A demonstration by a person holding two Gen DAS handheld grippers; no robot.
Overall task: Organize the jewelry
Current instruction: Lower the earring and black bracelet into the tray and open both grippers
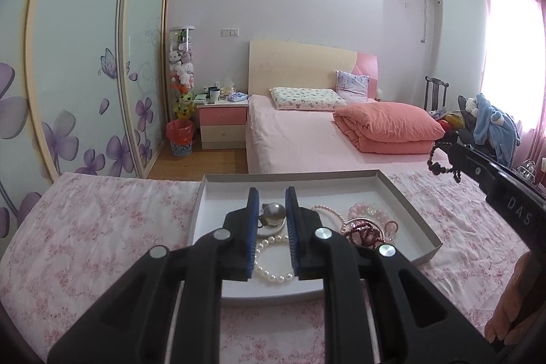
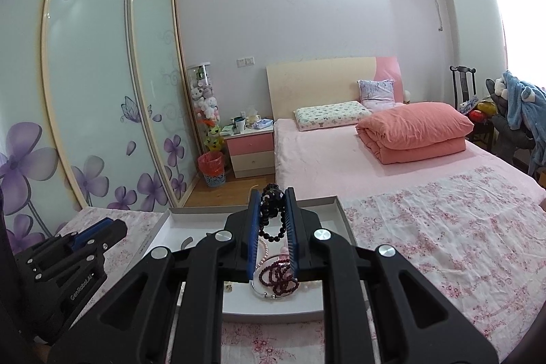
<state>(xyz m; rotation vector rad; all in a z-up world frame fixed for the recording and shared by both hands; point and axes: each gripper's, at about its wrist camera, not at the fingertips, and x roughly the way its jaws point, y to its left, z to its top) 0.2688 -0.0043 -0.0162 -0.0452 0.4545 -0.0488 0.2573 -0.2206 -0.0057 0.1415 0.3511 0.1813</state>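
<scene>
My right claw (image 2: 273, 193) is closed on a dark bead bracelet (image 2: 271, 214), pinched near the tips so that most of the strand hangs free as a loop between the blue pads. I hold it up over the shallow grey tray (image 2: 336, 205) rather than dragging it, since the loose beads would snag on the rest of the jewelry.

My left claw (image 1: 273, 195) stands narrow, its pads either side of a silver pendant (image 1: 273, 215). Whether they press on it or merely frame it from above, I cannot tell, though the gap is small enough to suggest a grip.

The tray rests on the flowered cloth (image 1: 102, 227) at the foot of the bed, and everything else lies in it: a white pearl bracelet (image 1: 273, 261) just under my left claw, a pink bead bracelet (image 1: 372, 214) toward the right wall, a tangled dark red strand (image 1: 365, 232) beside it, with a silver bangle (image 2: 273, 294) under it.

I judge the sorting to be at an early stage, as the pieces overlap in one heap.
</scene>
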